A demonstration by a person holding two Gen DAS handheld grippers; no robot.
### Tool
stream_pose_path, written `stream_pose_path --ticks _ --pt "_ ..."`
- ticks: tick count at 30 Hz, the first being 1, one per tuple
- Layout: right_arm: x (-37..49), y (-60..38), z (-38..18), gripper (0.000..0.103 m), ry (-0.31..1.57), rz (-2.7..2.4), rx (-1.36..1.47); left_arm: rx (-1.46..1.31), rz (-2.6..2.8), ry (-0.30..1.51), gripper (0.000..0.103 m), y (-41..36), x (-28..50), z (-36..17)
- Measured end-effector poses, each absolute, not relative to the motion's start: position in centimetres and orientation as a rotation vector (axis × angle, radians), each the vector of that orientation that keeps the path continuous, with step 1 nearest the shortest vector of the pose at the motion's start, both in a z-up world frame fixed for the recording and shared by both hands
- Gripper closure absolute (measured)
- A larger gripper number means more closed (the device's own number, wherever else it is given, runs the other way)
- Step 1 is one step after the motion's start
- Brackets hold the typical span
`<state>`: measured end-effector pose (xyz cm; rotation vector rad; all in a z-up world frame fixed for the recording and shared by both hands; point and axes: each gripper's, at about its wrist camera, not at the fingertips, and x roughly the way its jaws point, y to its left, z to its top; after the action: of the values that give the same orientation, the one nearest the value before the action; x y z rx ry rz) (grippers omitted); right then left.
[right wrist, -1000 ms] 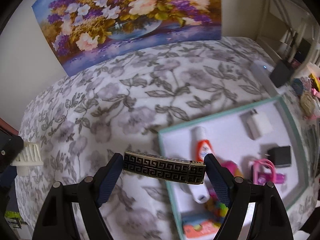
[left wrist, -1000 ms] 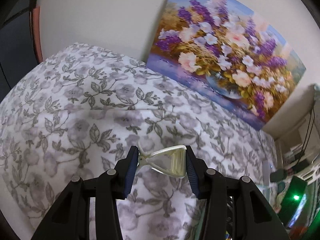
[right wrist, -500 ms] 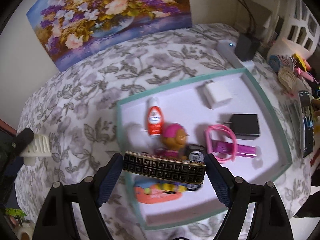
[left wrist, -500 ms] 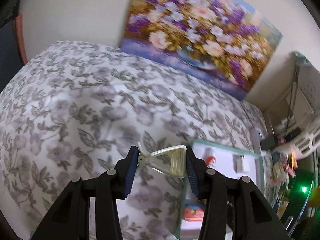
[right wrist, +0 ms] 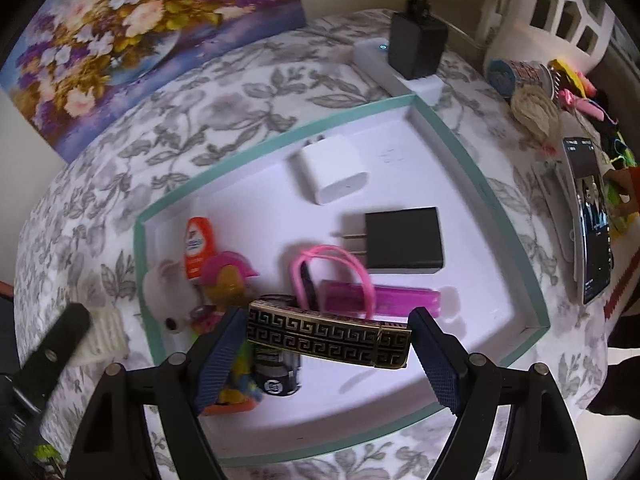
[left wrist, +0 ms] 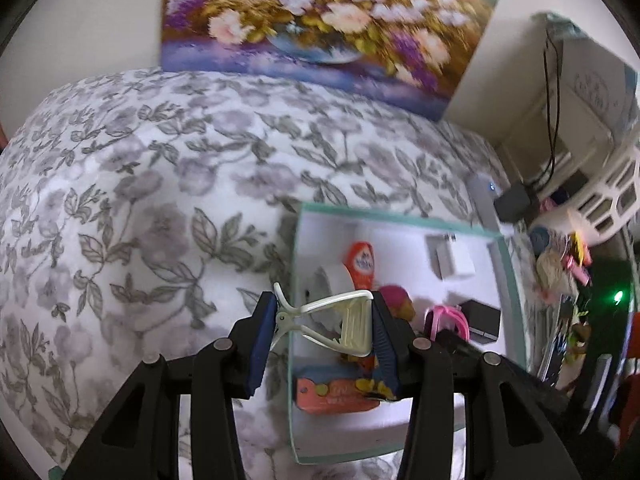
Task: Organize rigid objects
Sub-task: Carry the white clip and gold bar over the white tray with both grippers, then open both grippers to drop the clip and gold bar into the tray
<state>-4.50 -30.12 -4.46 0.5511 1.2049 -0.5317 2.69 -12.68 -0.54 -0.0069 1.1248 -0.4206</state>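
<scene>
I'm holding the clip [left wrist: 340,322] clamped in my left gripper [left wrist: 322,330], over the tray [left wrist: 505,256] edge | right gripper [right wrist: 328,340] fingers are clamping the gold-black bar [right wrist: 330,333], maybe a hair clasp, above the tray [right wrist: 472,168] | white charger [right wrist: 331,171] and black charger [right wrist: 402,239] are lying inside.

Your left gripper [left wrist: 324,326] clamps a white hair clip [left wrist: 340,326] above the left rim of the teal-edged tray [left wrist: 294,280].
</scene>
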Motion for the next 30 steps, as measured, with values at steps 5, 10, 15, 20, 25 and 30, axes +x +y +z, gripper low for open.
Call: stream_pose_path --ticks 5,10,15,20,25,30 --pt "-4.8 -31.0 -4.8 0.018 1.214 -0.532 0.575 -0.020 -0.458 1.185 0.055 -13.6 2.3 -1.8" --pt "-4.8 -31.2 -5.2 0.018 1.229 -0.529 0.570 -0.022 -0.454 1.232 0.055 -14.2 2.2 -3.0" --pt "-4.8 -31.5 -5.5 0.018 1.236 -0.523 0.583 -0.017 -0.444 1.262 0.055 -14.2 2.4 -3.8" --pt "-4.8 -31.4 -5.4 0.018 1.233 -0.522 0.575 -0.023 -0.438 1.278 0.055 -14.0 2.6 -4.2" --pt "-4.6 -31.3 -5.3 0.018 1.235 -0.519 0.567 -0.039 -0.438 1.291 0.055 -13.8 2.7 -4.2" --pt "-4.6 -31.2 -5.2 0.018 1.237 -0.507 0.568 -0.066 -0.436 1.311 0.054 -13.5 2.8 -4.4"
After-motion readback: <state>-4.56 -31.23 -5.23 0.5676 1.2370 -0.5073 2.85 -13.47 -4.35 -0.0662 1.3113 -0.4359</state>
